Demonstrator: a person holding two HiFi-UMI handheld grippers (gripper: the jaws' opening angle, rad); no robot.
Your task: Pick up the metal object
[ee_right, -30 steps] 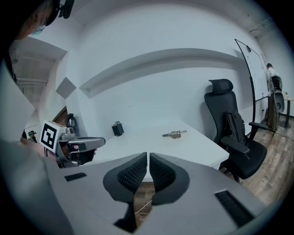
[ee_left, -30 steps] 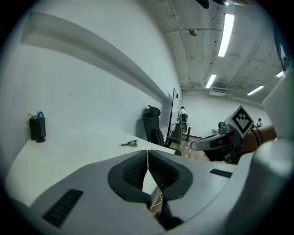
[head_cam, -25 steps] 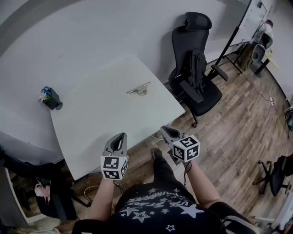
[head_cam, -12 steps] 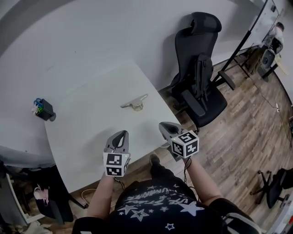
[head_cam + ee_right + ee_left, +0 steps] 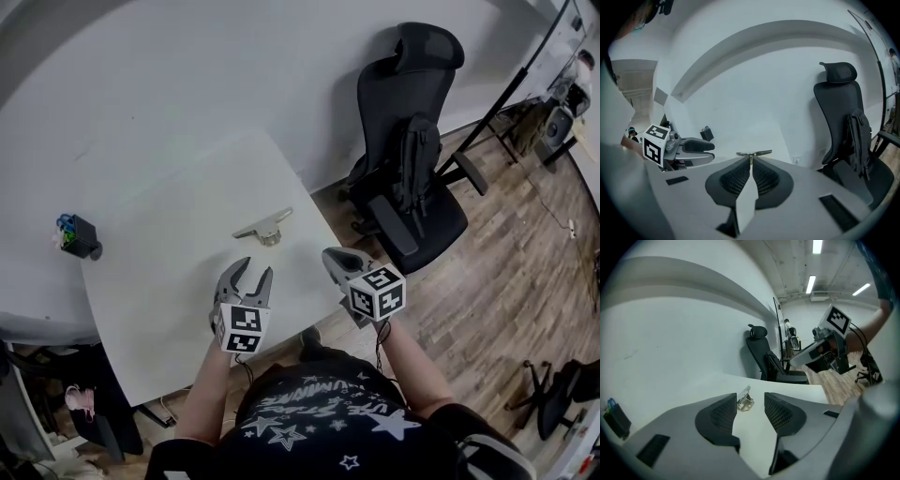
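Note:
The metal object (image 5: 262, 228), a small silvery clamp-like piece, lies on the white table (image 5: 159, 272) toward its far right part. My left gripper (image 5: 251, 271) hovers over the table just short of it. Its jaws have just been opening and stand open, with nothing between them. Through their gap in the left gripper view, the metal object (image 5: 745, 401) lies farther off on the table. My right gripper (image 5: 336, 256) is shut and empty at the table's right edge. In the right gripper view, the metal object (image 5: 753, 153) sits beyond the shut tips (image 5: 751, 162).
A black pen holder (image 5: 77, 236) stands at the table's far left corner. A black office chair (image 5: 412, 150) stands right of the table on the wood floor. A white wall runs behind the table.
Both grippers have moved forward over the table toward the metal object. The left gripper's jaws, shut in the earlier frames, now stand open. The right stays shut.

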